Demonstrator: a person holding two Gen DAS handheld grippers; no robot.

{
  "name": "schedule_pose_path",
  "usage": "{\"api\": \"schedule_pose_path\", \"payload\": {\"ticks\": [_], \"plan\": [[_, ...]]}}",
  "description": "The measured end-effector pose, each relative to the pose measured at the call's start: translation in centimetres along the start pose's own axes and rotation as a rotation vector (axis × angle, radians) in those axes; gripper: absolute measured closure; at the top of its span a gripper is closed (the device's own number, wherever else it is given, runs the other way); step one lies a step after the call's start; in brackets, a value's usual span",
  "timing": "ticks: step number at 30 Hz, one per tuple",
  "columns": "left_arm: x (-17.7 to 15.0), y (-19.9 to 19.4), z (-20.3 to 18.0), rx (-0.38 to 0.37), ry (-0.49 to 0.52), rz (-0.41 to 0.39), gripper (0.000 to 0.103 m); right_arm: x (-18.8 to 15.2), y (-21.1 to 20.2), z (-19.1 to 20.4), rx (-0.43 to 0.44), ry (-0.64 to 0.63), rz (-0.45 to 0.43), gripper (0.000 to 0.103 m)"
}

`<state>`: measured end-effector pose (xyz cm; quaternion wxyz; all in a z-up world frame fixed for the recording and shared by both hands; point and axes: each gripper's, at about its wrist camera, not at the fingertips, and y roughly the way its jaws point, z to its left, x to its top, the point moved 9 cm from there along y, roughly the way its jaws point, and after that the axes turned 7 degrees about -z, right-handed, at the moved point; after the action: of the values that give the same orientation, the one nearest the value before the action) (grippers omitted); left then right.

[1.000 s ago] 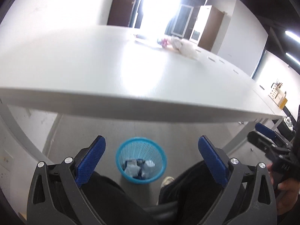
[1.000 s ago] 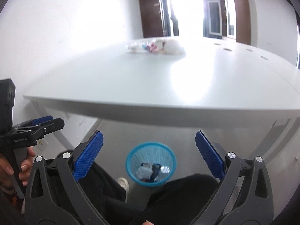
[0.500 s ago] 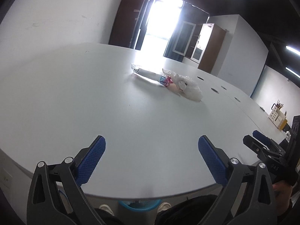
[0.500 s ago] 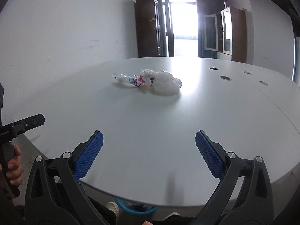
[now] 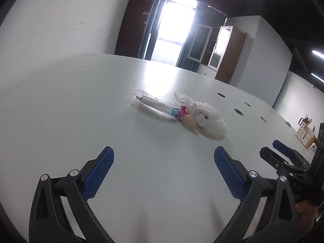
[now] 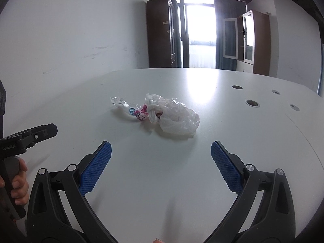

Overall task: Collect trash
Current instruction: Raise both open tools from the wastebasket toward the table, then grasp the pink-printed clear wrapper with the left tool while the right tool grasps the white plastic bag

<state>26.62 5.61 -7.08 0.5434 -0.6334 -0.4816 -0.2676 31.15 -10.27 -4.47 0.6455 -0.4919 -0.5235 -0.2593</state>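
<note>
Trash lies together on the white table (image 5: 60,105) (image 6: 232,131): a crumpled clear plastic bag (image 5: 208,117) (image 6: 176,119), a pink and blue wrapper (image 5: 179,113) (image 6: 140,113) and a clear tube-shaped wrapper (image 5: 149,100) (image 6: 119,103). My left gripper (image 5: 164,162) is open above the near part of the table, well short of the trash, nothing between its blue pads (image 5: 99,172). My right gripper (image 6: 161,158) is likewise open and empty, the bag straight ahead of it. Each gripper shows at the edge of the other's view.
Round cable holes (image 6: 252,102) dot the table's right side. A desk organiser (image 5: 304,134) stands at the far right. Brown cabinets (image 6: 257,42) and a bright doorway (image 6: 199,38) lie beyond the table, with a white wall (image 6: 70,40) to the left.
Both grippers have risen from below the table edge, where a blue bin with trash was in view, to above the tabletop. The trash pile now looks nearer. Both stayed open.
</note>
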Motion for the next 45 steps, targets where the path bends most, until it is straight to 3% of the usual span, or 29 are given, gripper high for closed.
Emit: {"api": "schedule_pose_path", "payload": {"ticks": [7, 12, 15, 22, 26, 30, 34, 37, 41, 44, 45], "plan": [[1.8, 4.8, -0.2, -0.022, -0.039, 0.059, 0.006, 2.2, 4.4, -1.1, 0.009, 0.007, 0.017, 0.009], [5.2, 9.9, 1.2, 0.055, -0.081, 0.047, 0.006, 4.1, 9.5, -2.0, 0.020, 0.025, 0.025, 0.009], [6.2, 12.9, 1.3, 0.021, -0.123, 0.080, 0.006, 4.8, 12.4, -2.9, 0.000, 0.036, 0.017, 0.009], [7.0, 17.0, 2.8, 0.062, -0.093, 0.074, 0.006, 4.5, 16.3, -4.6, -0.032, 0.007, 0.067, 0.009], [6.2, 18.5, 2.9, 0.004, -0.188, 0.129, 0.006, 3.0, 17.6, -5.1, 0.073, 0.158, 0.161, 0.009], [5.8, 19.5, 2.5, 0.043, -0.127, 0.133, 0.006, 1.9, 18.5, -5.0, 0.030, 0.095, 0.220, 0.009], [5.3, 20.1, 3.1, 0.013, -0.189, 0.162, 0.008, 1.0, 19.0, -4.9, 0.064, 0.129, 0.267, 0.010], [4.9, 20.4, 3.8, -0.006, -0.242, 0.186, 0.014, 0.3, 19.1, -5.1, 0.078, 0.141, 0.297, 0.028], [4.0, 21.3, 3.3, -0.003, -0.210, 0.222, 0.029, -0.1, 19.2, -4.7, 0.099, 0.129, 0.320, 0.048], [3.2, 21.8, 3.0, -0.002, -0.190, 0.258, 0.050, -0.2, 18.8, -4.4, 0.112, 0.127, 0.317, 0.066], [3.1, 21.8, 3.1, 0.003, -0.187, 0.259, 0.064, -0.1, 18.7, -4.3, 0.113, 0.126, 0.314, 0.073]]}}
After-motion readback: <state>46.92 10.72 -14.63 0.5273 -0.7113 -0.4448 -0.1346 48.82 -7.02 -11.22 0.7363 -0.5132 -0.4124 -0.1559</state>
